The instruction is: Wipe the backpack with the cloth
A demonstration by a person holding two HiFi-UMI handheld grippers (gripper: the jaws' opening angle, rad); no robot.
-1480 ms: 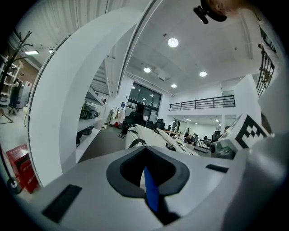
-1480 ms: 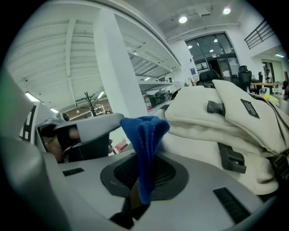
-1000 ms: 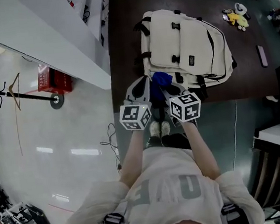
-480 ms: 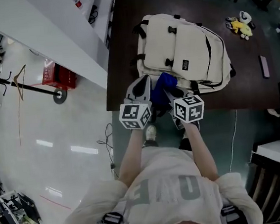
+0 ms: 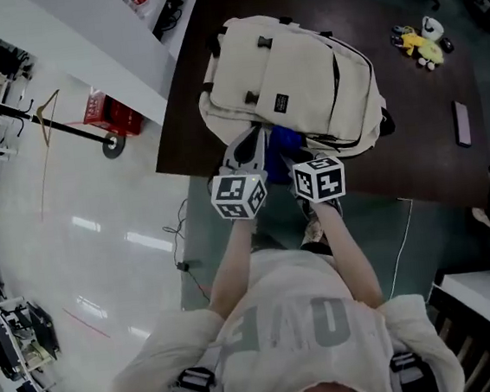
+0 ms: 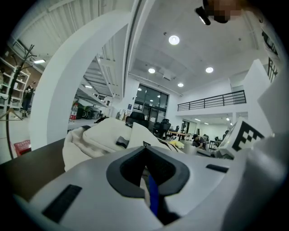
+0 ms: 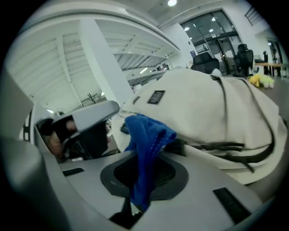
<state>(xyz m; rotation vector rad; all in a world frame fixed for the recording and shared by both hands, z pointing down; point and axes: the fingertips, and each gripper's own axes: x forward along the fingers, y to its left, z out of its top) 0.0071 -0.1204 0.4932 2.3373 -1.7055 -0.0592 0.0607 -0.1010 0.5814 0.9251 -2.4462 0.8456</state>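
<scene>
Head view, backpack (image 5: 290, 82): flat on the table (image 5: 418, 103), upper middle of the frame, straight ahead of both my grippers.
Head view, long axis: upper left to lower right; the rounded end seems to point right.
Head view, cloth (image 5: 284, 137): blue, bunched between my left gripper (image 5: 249, 149) and right gripper (image 5: 300, 154), touching the backpack's near edge.
Left gripper view, jaws: my left gripper (image 6: 148, 178) is closed, with a thin blue strip of cloth (image 6: 152, 198) pinched in the slit; the backpack (image 6: 101, 137) lies ahead, left of centre.
Right gripper view, jaws: my right gripper (image 7: 139, 182) is clenched on the cloth (image 7: 146, 142), which stands up as a tuft; the backpack (image 7: 212, 103) fills the upper right, just beyond.
Coming move: likely a push up-frame, across the short axis; the right carries most of the cloth.
</scene>
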